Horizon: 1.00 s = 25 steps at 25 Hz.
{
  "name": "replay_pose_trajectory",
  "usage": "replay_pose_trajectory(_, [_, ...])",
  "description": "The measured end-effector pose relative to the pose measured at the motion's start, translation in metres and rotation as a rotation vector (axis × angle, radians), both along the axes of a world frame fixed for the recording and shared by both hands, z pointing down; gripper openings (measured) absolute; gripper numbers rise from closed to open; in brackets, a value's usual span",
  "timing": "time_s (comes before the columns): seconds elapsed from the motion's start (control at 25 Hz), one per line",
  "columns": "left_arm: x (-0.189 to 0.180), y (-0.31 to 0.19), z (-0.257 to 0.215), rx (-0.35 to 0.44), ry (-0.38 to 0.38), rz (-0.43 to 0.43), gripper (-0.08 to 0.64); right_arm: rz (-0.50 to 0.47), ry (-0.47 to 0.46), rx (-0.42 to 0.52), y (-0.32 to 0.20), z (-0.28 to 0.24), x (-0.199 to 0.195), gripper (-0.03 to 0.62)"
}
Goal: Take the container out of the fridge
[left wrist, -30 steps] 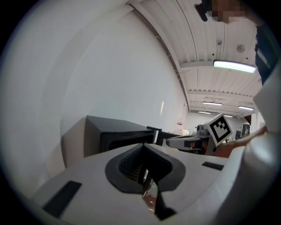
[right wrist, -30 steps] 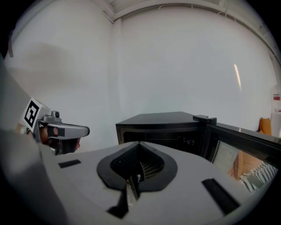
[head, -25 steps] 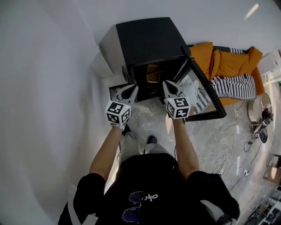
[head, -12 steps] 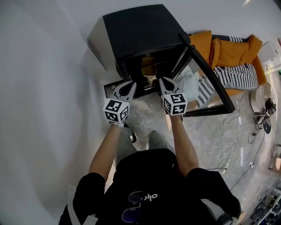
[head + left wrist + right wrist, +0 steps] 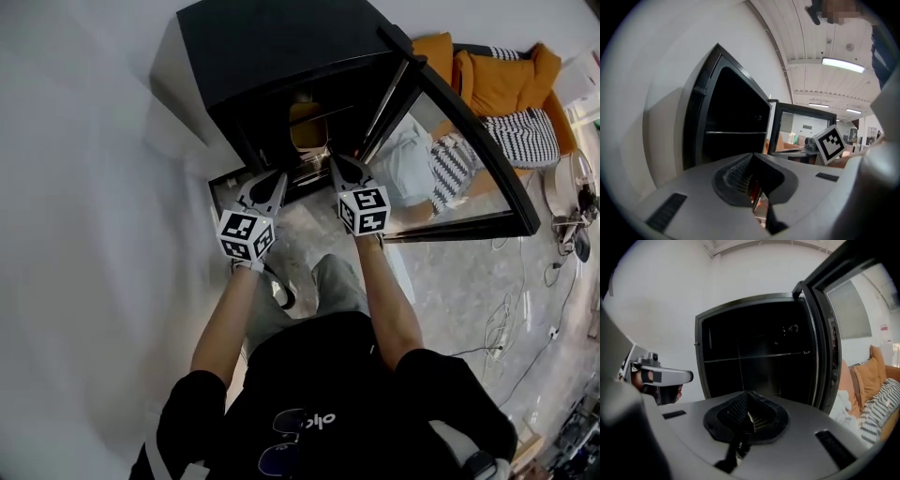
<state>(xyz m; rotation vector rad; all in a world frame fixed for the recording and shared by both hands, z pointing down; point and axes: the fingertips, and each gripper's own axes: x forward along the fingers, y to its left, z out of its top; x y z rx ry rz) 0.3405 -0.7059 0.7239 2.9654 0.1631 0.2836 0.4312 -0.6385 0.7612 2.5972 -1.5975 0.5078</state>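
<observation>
The left gripper (image 5: 277, 175) and right gripper (image 5: 336, 160) had their jaws together, empty, just before the open fridge (image 5: 281, 47). The yellowish container (image 5: 307, 129) sat farther inside. It was probably light, rigid plastic, best clamped at its near rim.

The left forearm (image 5: 225, 323) and the right forearm (image 5: 384, 302) are bare and stretch forward side by side, a little apart. The left hand-held gripper (image 5: 277, 176) and the right hand-held gripper (image 5: 336, 160) point forward and slightly down. The jaws of each are closed, pad against pad.
</observation>
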Motion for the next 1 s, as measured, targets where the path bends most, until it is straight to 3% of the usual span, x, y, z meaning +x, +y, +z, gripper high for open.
replay_pose_trajectory(0.32, [0.017,-0.017,0.065,0.011,0.017,0.005,0.003,0.043,0.011,0.011,-0.018,0.083,0.017,0.005])
replay_pose_trajectory(0.64, [0.024,-0.025,0.097,-0.008,0.005,0.031,0.003,0.078,0.038,0.067,-0.035,0.119,0.02,0.008])
replay_pose_trajectory(0.68, [0.024,-0.026,0.1,-0.013,-0.001,0.035,0.003,0.08,0.031,0.07,-0.037,0.124,0.021,0.103])
replay_pose_trajectory(0.72, [0.024,-0.027,0.104,-0.018,-0.005,0.039,0.003,0.088,0.026,0.071,-0.039,0.129,0.023,0.154])
replay_pose_trajectory(0.88, [0.022,-0.031,0.112,-0.024,-0.01,0.056,0.003,0.149,0.029,0.059,-0.046,0.146,0.038,0.294])
replay_pose_trajectory(1.0, [0.024,-0.035,0.117,-0.027,-0.009,0.063,0.003,0.178,0.026,0.056,-0.057,0.161,0.051,0.442])
